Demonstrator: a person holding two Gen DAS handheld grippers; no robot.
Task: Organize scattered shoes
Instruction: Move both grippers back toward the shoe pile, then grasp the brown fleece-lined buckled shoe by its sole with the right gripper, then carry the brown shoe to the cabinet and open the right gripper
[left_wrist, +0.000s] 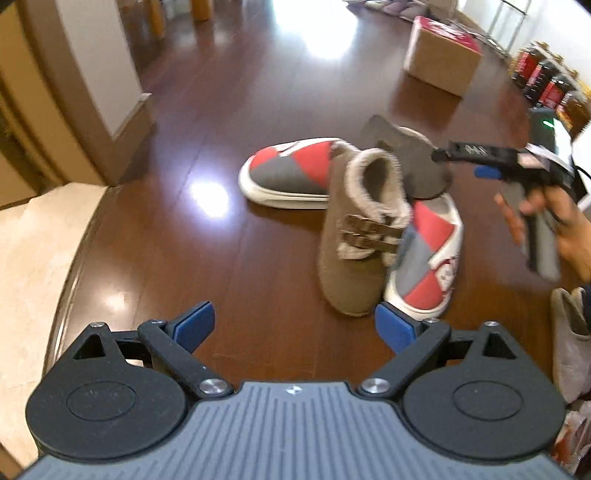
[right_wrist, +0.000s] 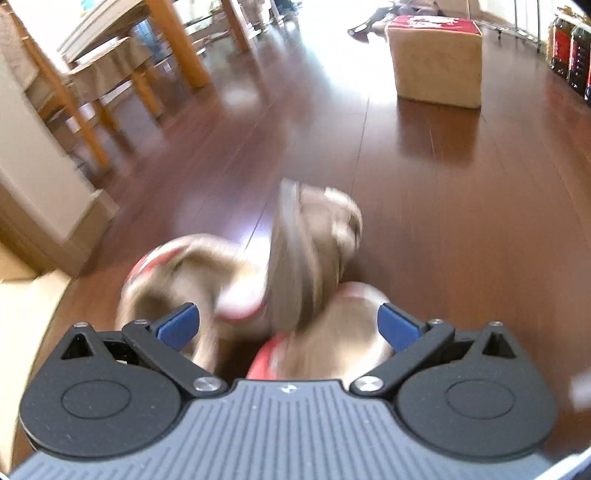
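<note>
Shoes lie in a pile on the dark wood floor. A brown fleece-lined boot (left_wrist: 354, 236) with two buckle straps stands between two red-and-grey slippers, one behind it (left_wrist: 288, 173) and one to its right (left_wrist: 428, 258). A second brown boot (left_wrist: 410, 158) lies on its side, sole showing. My left gripper (left_wrist: 295, 326) is open and empty, just short of the boot. My right gripper (right_wrist: 288, 325) is open and empty over the blurred pile; the tipped boot (right_wrist: 306, 243) and the slippers (right_wrist: 192, 273) show there. The right gripper also shows in the left wrist view (left_wrist: 469, 160), beside the tipped boot.
A cardboard box with a red top (left_wrist: 441, 55) stands on the floor behind the pile. Dark bottles (left_wrist: 546, 77) line the right wall. A wall corner (left_wrist: 110, 92) and pale tile (left_wrist: 29, 240) are at left. Table and chair legs (right_wrist: 122, 74) stand far left. A grey shoe (left_wrist: 570, 350) lies at right.
</note>
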